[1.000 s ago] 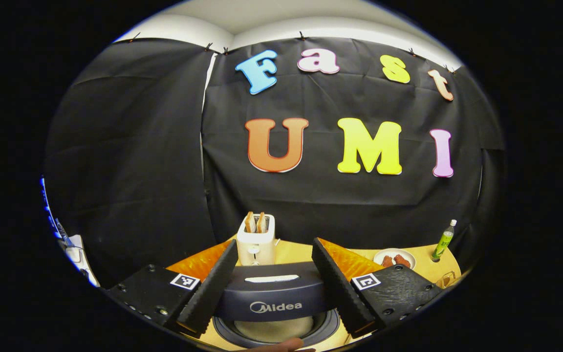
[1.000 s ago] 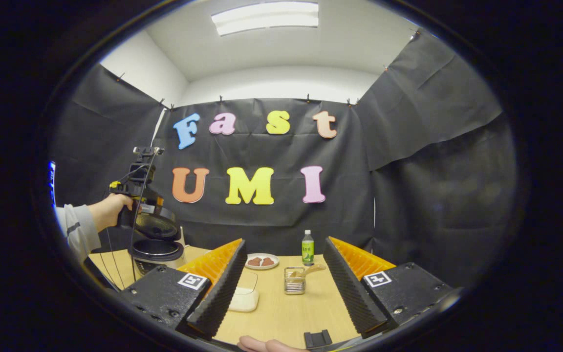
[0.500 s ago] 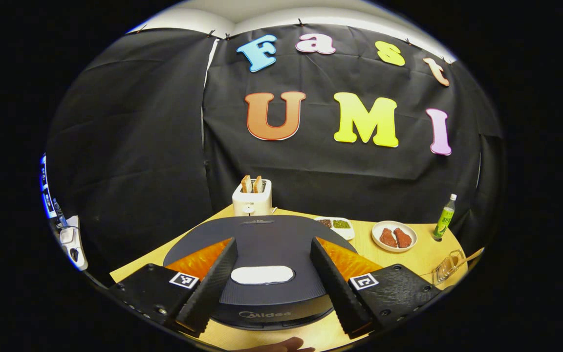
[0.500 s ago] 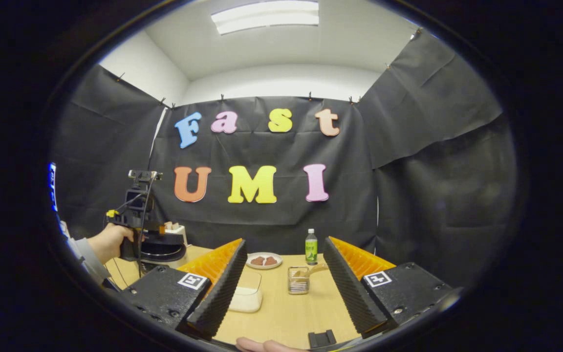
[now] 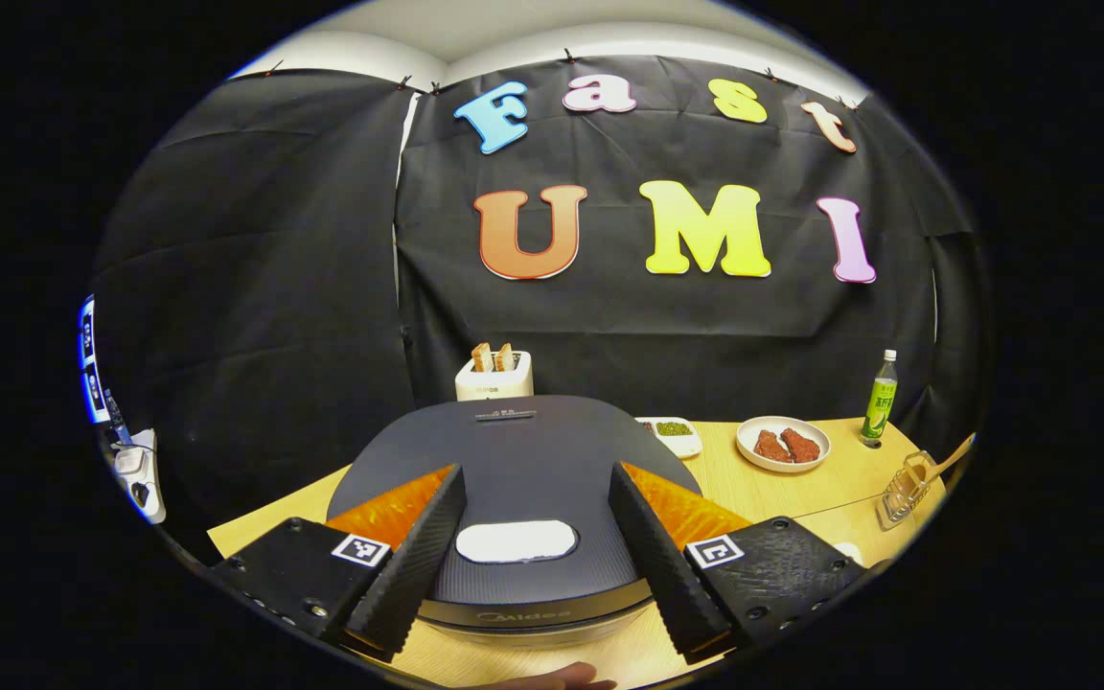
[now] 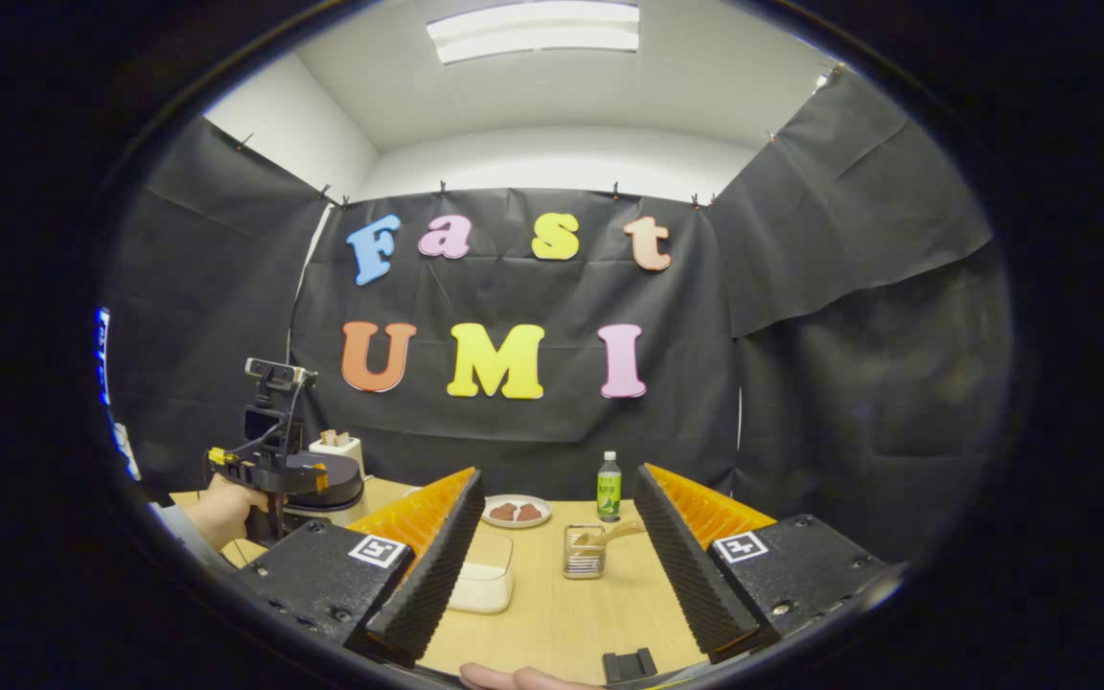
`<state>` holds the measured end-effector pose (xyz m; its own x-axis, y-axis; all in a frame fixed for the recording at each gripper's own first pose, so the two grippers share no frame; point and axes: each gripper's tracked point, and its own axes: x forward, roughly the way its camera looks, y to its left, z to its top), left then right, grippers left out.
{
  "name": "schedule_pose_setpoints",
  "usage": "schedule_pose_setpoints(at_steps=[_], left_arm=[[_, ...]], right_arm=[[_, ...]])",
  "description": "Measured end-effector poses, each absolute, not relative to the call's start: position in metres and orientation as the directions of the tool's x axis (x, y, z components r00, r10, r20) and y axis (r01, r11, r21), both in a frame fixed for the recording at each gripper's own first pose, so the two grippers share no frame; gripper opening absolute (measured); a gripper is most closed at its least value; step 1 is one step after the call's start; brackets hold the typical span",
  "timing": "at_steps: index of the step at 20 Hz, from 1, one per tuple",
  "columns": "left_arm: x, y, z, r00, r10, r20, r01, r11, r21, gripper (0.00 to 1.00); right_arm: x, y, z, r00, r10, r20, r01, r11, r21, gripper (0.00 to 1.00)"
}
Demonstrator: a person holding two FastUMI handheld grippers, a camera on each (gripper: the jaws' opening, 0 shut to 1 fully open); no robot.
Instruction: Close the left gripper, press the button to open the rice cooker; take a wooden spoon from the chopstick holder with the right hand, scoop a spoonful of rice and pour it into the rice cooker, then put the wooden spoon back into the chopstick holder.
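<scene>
Jaws of the left gripper (image 5: 537, 471) stand apart, one on each side of the white button (image 5: 516, 541) on the rice cooker (image 5: 514, 436), and they clamp nothing. Jaws of the right gripper (image 6: 558, 472) are also apart and empty, hanging above the tabletop (image 6: 552, 618).

What has just changed is the lid. One second ago it stood upright and the inner pot was visible under it. Half a second ago it was already down, and now it lies flat and shut below the left gripper. In the right gripper view the left gripper has also come lower, and the hand (image 6: 226, 503) that holds it is down beside the cooker.

The wooden spoon (image 6: 617, 530) sits in the chopstick holder (image 6: 584, 554), leaning to the right, well ahead of the right gripper and between its jaws in the view. The clear box of rice (image 6: 487, 575) is just beside the right gripper's left finger.

I judge that the cooker is closed again, so no rice can go in as things are. If the scooping is yet to be done, the left jaws must first come together and press the button. Whether rice is already in the pot cannot be told, because the lid hides it.
</scene>
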<state>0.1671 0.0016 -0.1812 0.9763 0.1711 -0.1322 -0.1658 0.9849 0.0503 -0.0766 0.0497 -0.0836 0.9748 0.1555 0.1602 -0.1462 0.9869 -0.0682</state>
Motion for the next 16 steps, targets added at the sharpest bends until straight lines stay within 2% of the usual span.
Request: schedule_pose_setpoints(at_steps=[10,16], left_arm=[[0.167,-0.002,-0.192,0.984,0.161,-0.075,-0.158,0.986,0.052,1.0],[0.162,-0.001,-0.184,0.983,0.186,-0.01,-0.185,0.981,0.059,0.98]], right_arm=[[-0.085,0.069,-0.09,0.97,0.193,0.149,-0.179,0.979,-0.103,1.0],[-0.074,0.07,-0.109,0.976,0.191,0.109,-0.18,0.978,-0.101,1.0]])
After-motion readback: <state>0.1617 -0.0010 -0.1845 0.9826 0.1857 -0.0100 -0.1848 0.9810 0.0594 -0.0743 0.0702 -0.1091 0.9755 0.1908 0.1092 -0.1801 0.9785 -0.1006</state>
